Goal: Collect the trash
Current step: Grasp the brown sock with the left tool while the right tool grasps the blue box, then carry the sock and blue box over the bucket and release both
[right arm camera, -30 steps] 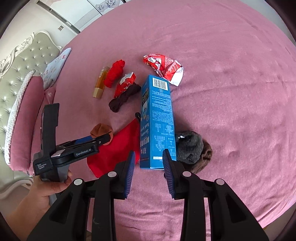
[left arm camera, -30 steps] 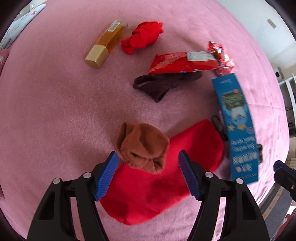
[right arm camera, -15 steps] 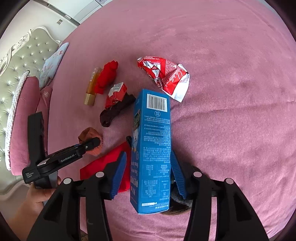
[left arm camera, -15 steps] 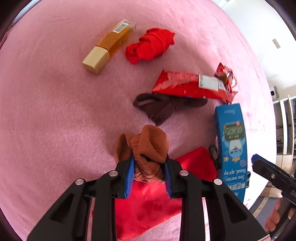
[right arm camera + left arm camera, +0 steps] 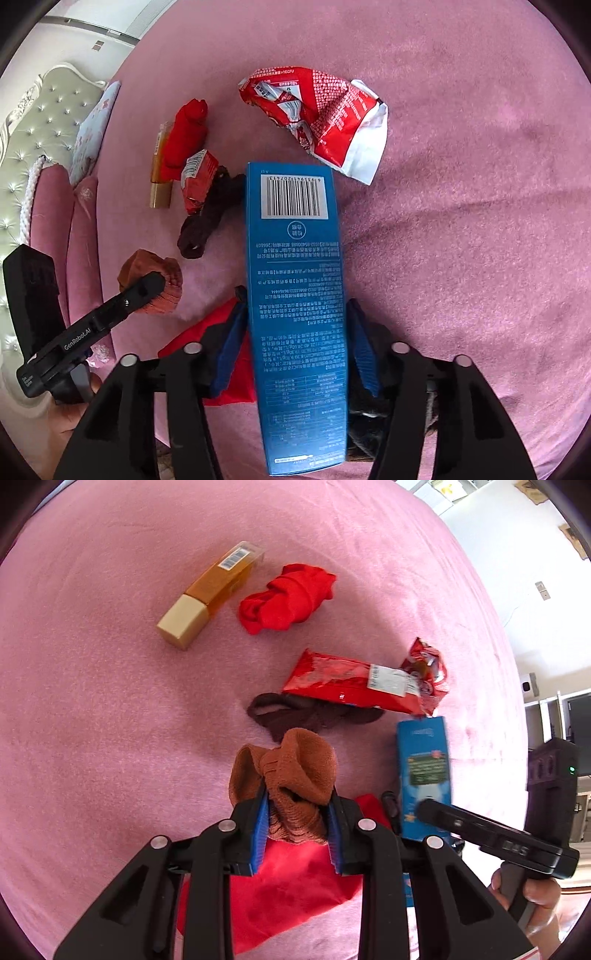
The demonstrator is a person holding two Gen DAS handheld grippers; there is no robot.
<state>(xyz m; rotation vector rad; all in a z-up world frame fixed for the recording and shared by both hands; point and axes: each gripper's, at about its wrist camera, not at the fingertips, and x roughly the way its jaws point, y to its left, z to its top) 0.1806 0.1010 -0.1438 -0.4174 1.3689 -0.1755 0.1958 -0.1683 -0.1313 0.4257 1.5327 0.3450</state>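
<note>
The left gripper (image 5: pixel 297 829) is clamped on a brown sock (image 5: pixel 295 775), its blue pads pressing both sides of the bunched fabric above a red cloth (image 5: pixel 288 886). The right gripper (image 5: pixel 295 354) has a blue box (image 5: pixel 295 295) between its pads, which seem to press on the box's sides, though the contact is partly hidden. On the pink bedspread (image 5: pixel 92 720) beyond lie a gold bottle (image 5: pixel 207 594), a red sock (image 5: pixel 288 598), a red wrapper (image 5: pixel 354 683) over a dark sock (image 5: pixel 310 716), and a crumpled red-and-white bag (image 5: pixel 321 114) near the box's far end.
</note>
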